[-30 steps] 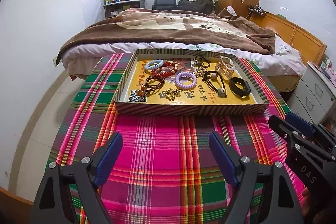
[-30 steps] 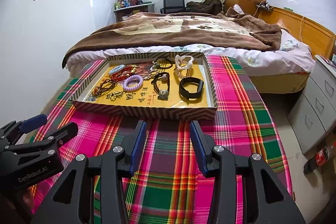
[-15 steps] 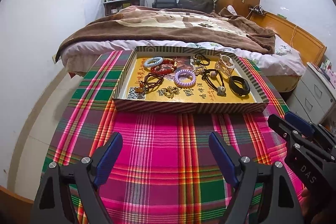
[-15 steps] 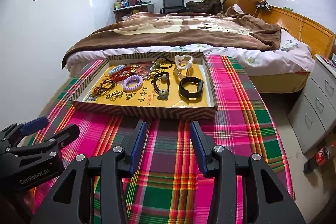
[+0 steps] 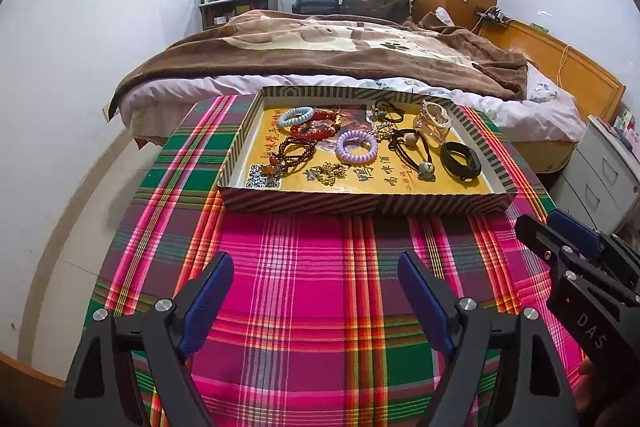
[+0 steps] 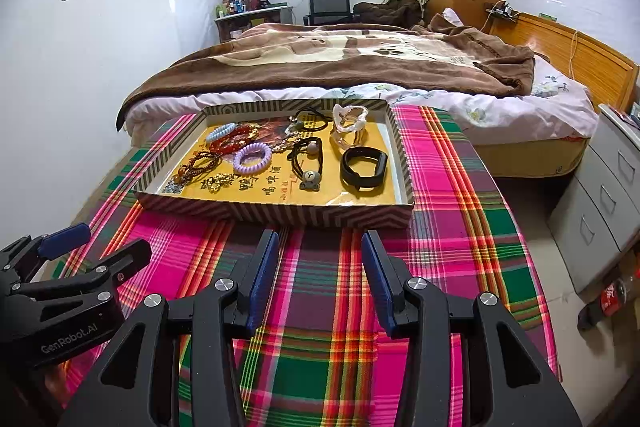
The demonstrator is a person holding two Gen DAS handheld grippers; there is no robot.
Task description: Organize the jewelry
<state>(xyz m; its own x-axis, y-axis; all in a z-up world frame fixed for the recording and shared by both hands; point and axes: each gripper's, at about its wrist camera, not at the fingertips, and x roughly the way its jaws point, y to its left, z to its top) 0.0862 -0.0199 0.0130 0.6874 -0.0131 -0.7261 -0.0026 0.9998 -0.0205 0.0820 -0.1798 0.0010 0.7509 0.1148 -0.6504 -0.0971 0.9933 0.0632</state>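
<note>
Both my claws, left claw (image 5: 316, 301) and right claw (image 6: 320, 277), gape empty above the plaid-clothed bench (image 5: 304, 267). All the mixed bracelets and hair ties (image 5: 356, 147) lie inside the striped cardboard tray (image 5: 360, 203); sorted or unsorted, I cannot tell.

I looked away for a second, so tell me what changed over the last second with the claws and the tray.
The left claw drew back a little from the tray, which now sits higher in its view. The right claw hardly moved. Nothing was grasped or released: both claws are open and empty over the cloth, and the jewelry is unmoved.
</note>
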